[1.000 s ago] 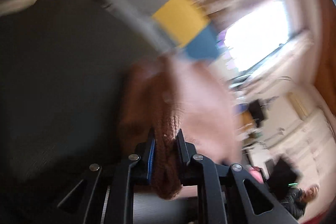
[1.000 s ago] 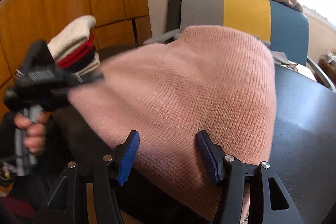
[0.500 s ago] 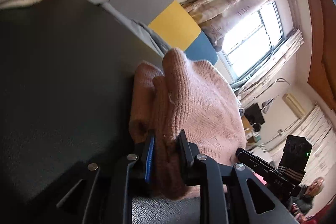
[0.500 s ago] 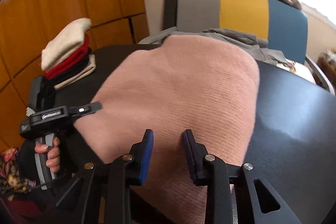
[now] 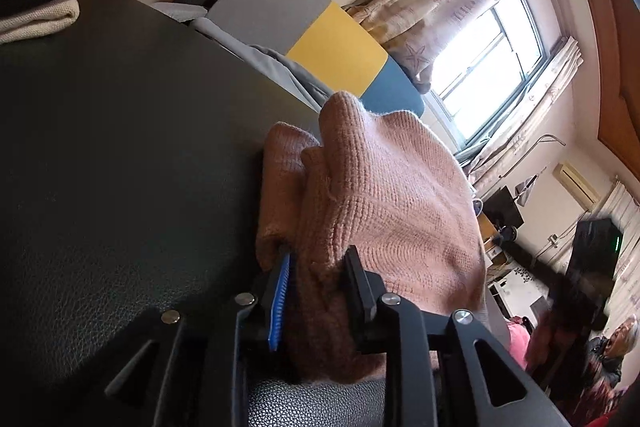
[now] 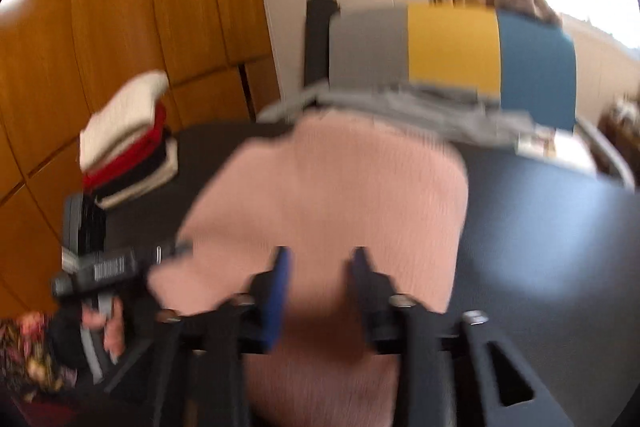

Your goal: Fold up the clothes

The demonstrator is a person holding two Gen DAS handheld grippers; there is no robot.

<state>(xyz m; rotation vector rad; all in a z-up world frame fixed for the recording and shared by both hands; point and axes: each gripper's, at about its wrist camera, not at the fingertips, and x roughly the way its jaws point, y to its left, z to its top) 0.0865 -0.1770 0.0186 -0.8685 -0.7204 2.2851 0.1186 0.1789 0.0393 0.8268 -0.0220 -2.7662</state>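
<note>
Sweater (image 5: pixel 384 203), pink knit, flat on bench (image 5: pixel 120 155), bunched edge between left tongs (image 5: pixel 316 267), jaws opening. Right tongs (image 6: pixel 320 263) opening over near hem; contact lost in blur. Soft, light, stretchy; best pinched at doubled edges, not single layer. Underside folds hidden. Folded stack (image 6: pixel 128 143) far left.

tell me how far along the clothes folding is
Done: a stack of folded clothes sits at the table's far corner. In hand: the pink sweater lies partly folded; a thick bunch is between the left gripper's opening fingers, and the right gripper is opening over it. Left: finishing this fold, plus grey fabric behind.
</note>
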